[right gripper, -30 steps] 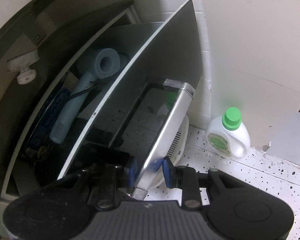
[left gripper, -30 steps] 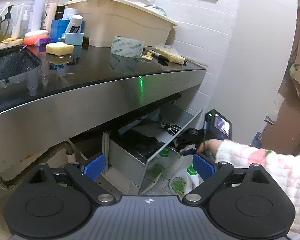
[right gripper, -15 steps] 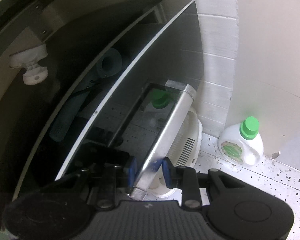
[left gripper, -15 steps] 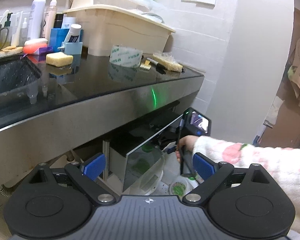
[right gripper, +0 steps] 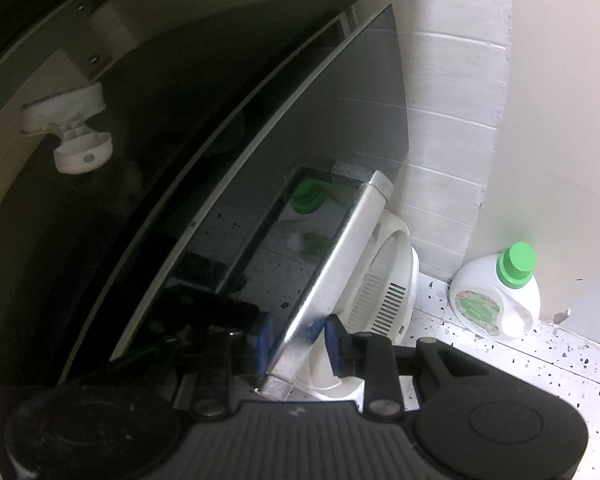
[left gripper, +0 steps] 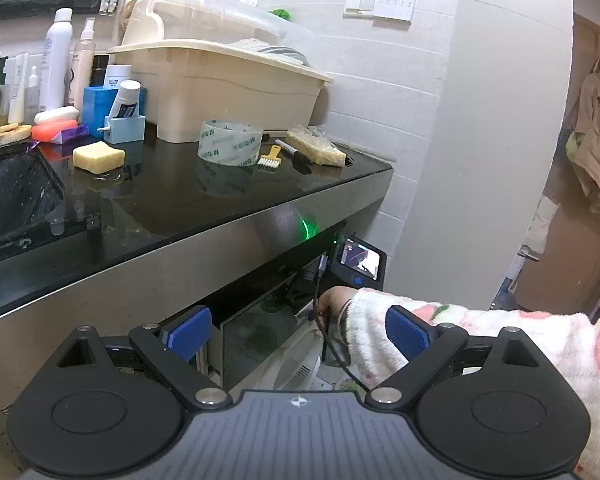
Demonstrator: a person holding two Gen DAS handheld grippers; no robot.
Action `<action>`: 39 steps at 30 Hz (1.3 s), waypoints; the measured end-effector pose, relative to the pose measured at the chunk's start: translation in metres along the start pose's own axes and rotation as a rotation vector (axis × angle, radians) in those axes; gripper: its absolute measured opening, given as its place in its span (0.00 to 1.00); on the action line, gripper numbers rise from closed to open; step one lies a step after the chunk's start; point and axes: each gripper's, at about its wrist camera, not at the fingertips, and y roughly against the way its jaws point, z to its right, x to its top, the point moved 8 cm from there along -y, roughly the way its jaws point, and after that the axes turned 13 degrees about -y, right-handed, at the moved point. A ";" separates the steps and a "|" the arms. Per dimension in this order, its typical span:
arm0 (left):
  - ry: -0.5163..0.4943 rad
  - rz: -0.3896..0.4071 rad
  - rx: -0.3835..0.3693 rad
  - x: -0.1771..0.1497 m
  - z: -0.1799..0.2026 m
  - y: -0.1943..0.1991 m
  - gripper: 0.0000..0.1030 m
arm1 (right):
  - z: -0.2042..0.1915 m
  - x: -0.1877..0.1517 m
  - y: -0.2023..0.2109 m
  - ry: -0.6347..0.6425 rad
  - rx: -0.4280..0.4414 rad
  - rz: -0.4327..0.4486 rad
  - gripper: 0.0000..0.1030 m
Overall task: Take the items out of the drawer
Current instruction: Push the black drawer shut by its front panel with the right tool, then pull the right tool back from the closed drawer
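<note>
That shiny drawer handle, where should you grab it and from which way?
Grip the drawer handle across its long metal bar, one finger on each flat side, coming straight at the drawer front. The bar stands clear of the panel, so fingers fit behind it. The right gripper is shut on its near end that way; the left gripper hangs open.

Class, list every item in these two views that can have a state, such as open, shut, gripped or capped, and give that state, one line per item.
Dark glossy-fronted drawer: almost shut, only a narrow gap shows.
Brushed metal bar handle: gripped.
Right gripper: shut on the handle.
Left gripper: open, holding nothing.
White detergent bottle with green cap: upright, capped, on the floor.
Clear roll of tape: lying flat on the black counter.
</note>
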 end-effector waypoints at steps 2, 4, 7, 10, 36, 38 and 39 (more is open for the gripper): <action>0.005 0.003 -0.002 0.002 0.001 0.000 0.92 | -0.002 0.001 -0.002 0.001 0.001 0.003 0.27; 0.007 0.007 -0.006 0.004 0.002 0.001 0.92 | -0.007 0.001 -0.004 0.009 0.001 0.007 0.27; 0.003 0.006 -0.001 0.005 0.002 0.002 0.92 | -0.015 0.001 -0.009 -0.008 0.013 0.015 0.27; -0.002 0.000 0.005 0.006 0.000 0.004 0.92 | -0.019 0.000 -0.013 -0.066 0.058 0.020 0.28; 0.023 -0.079 0.084 0.011 0.003 -0.015 0.94 | 0.078 -0.005 0.065 0.013 0.144 0.135 0.73; 0.032 -0.070 0.064 0.013 0.008 -0.015 0.94 | 0.087 -0.005 0.085 0.059 0.140 0.147 0.80; 0.036 -0.064 0.058 0.015 0.010 -0.014 0.94 | 0.092 -0.005 0.096 0.079 0.136 0.155 0.83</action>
